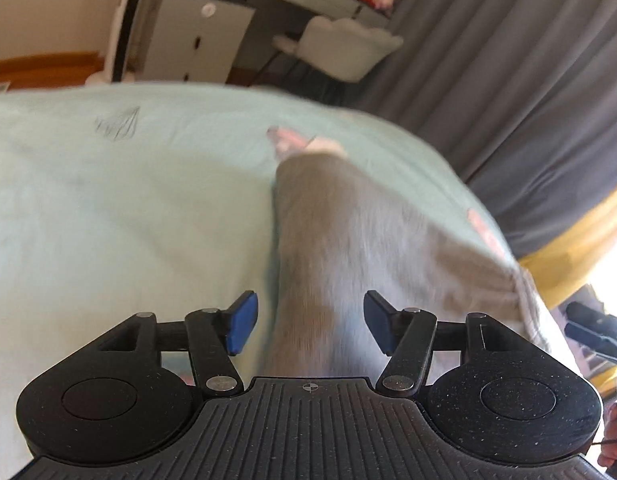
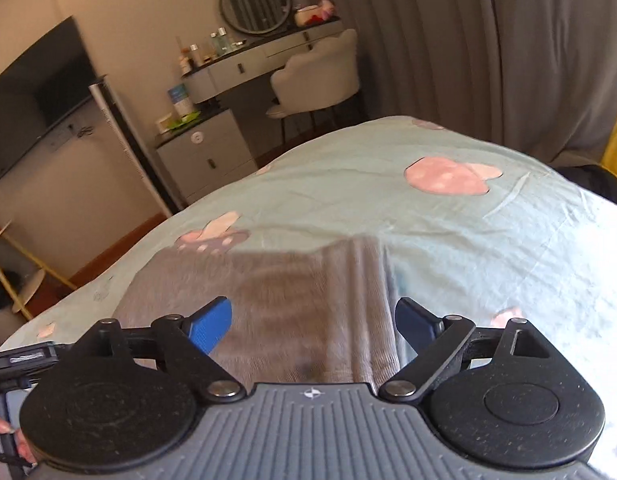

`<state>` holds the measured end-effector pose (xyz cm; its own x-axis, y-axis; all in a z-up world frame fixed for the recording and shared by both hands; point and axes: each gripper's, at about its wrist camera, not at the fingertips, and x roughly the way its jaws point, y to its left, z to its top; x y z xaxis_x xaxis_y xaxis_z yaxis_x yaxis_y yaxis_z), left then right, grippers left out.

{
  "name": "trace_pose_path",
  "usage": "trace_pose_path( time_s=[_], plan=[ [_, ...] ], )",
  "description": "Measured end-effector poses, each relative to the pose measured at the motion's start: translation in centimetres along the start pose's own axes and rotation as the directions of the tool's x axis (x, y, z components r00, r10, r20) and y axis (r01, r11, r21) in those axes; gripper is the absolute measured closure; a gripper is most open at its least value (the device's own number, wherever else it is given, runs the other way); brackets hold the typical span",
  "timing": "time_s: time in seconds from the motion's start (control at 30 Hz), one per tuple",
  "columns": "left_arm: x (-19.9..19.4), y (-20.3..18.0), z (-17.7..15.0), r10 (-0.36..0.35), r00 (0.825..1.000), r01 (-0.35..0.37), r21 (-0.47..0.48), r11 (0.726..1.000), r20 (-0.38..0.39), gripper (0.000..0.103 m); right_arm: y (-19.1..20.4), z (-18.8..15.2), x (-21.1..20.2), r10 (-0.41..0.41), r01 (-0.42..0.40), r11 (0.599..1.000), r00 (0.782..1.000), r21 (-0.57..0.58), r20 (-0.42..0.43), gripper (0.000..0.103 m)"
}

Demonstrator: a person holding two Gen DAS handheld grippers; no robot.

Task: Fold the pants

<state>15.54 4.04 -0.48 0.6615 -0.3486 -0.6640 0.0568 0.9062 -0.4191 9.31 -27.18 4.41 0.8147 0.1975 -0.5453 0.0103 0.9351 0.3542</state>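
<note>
Grey pants (image 1: 348, 240) on the bedsheet (image 1: 128, 200), beneath both spread, empty-handed tongs: left (image 1: 308, 326), right (image 2: 313, 326).

Home bedroom: bed (image 2: 468, 240), vanity desk (image 2: 268, 60), mirror (image 2: 255, 2).

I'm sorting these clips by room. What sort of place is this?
Most likely a bedroom: the grey pants lie on a bed with a light green sheet, and beyond it stand a vanity desk with a round mirror and a white chair.
</note>
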Motion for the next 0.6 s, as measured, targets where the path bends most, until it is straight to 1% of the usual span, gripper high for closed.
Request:
trace_pose_path(
  time_s=[0.07, 0.13, 0.17, 0.23, 0.3, 0.33, 0.37, 0.4, 0.43, 0.47, 0.6],
  plan=[
    [-0.3, -0.2, -1.3, 0.010, 1.000, -0.010, 0.009, 1.000, -0.013, 0.038, 0.5, -1.3, -0.5, 0.022, -0.022, 1.000, 1.000, -0.004, -0.001, 0.013],
    [-0.3, -0.4, -2.1, 0.024, 1.000, -0.024, 0.033, 0.999, -0.016, 0.034, 1.3, -2.4, -0.8, 0.019, -0.019, 0.999, 1.000, -0.026, 0.006, 0.013],
    [-0.1, -0.6, -2.3, 0.033, 0.999, -0.032, 0.047, 0.998, -0.023, 0.032, 1.8, -2.9, -0.7, 0.001, -0.001, 0.999, 1.000, -0.038, 0.007, 0.013],
    [0.4, -1.2, -2.8, 0.073, 0.997, -0.071, 0.085, 0.994, -0.029, 0.032, 2.3, -3.7, 0.0, -0.057, 0.056, 0.997, 0.998, -0.046, -0.024, 0.014],
    [1.1, -1.9, -3.5, 0.114, 0.993, -0.109, 0.156, 0.982, -0.022, 0.029, 2.7, -4.6, 0.9, -0.141, 0.137, 0.986, 0.989, -0.097, -0.035, 0.014],
    [1.1, -1.9, -3.9, 0.130, 0.991, -0.124, 0.181, 0.976, -0.019, 0.028, 3.0, -5.3, 1.6, -0.192, 0.184, 0.971, 0.981, -0.154, -0.041, 0.014],
    [1.1, -2.0, -4.2, 0.134, 0.991, -0.127, 0.194, 0.973, -0.019, 0.028, 3.1, -6.0, 2.4, -0.244, 0.225, 0.951, 0.968, -0.211, -0.067, 0.014],
    [1.0, -2.0, -4.4, 0.131, 0.991, -0.123, 0.195, 0.973, -0.025, 0.028, 3.0, -6.8, 2.7, -0.271, 0.243, 0.941, 0.958, -0.235, -0.092, 0.014],
    [0.9, -1.9, -4.5, 0.127, 0.991, -0.118, 0.192, 0.974, -0.035, 0.028, 2.8, -7.3, 2.8, -0.270, 0.240, 0.942, 0.957, -0.234, -0.108, 0.014],
    [1.0, -1.9, -4.6, 0.126, 0.991, -0.117, 0.187, 0.975, -0.038, 0.028, 2.7, -7.4, 2.7, -0.266, 0.238, 0.945, 0.958, -0.223, -0.105, 0.014],
    [0.5, -2.2, -5.2, 0.135, 0.990, -0.127, 0.180, 0.976, -0.032, 0.029, 2.9, -7.0, 1.9, -0.279, 0.252, 0.945, 0.954, -0.207, -0.112, 0.014]
  ],
)
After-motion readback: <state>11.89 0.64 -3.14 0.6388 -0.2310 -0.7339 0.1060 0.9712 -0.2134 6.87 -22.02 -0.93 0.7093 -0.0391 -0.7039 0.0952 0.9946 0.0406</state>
